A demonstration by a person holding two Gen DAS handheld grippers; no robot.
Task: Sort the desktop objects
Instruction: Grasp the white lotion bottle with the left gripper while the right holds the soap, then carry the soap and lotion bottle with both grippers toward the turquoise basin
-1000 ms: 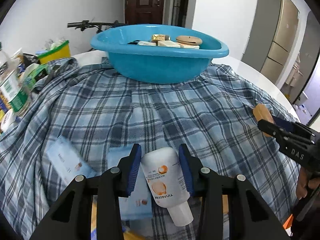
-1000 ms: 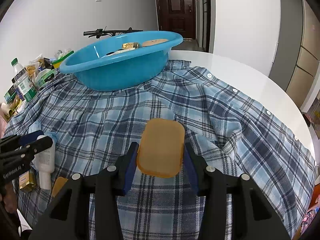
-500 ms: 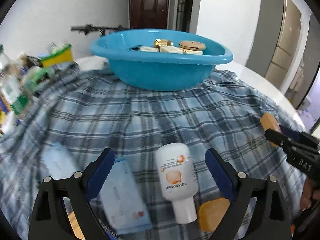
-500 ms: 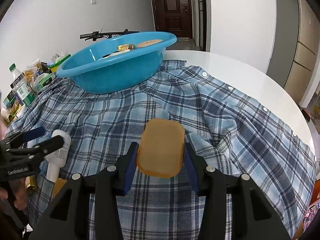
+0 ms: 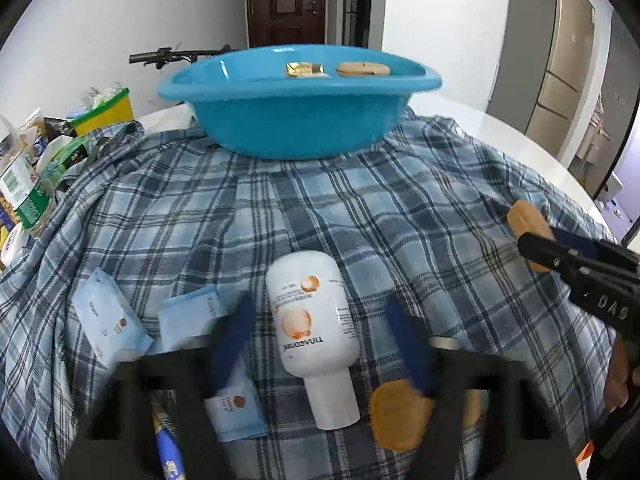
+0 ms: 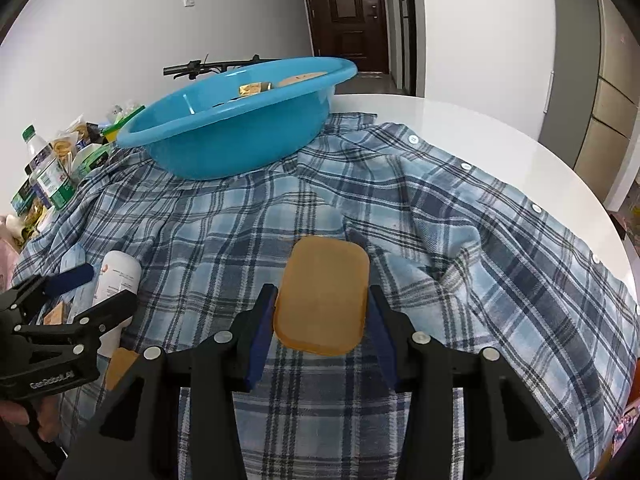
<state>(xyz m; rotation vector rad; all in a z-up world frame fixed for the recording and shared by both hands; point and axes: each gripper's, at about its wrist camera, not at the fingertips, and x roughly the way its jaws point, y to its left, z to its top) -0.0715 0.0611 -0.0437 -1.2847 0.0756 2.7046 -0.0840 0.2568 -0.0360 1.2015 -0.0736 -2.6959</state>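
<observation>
Left tool let the bottle go, sprang wide, and now it's closing round it again, not yet pinching: a regrip. Bottle lies near, on the shirt. Right tool pinches 1 orange bar; basin waits far.

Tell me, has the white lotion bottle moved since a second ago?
No. The white lotion bottle lies on the same checks of the plaid shirt, cap toward the camera, pointing at the blue basin.
</observation>
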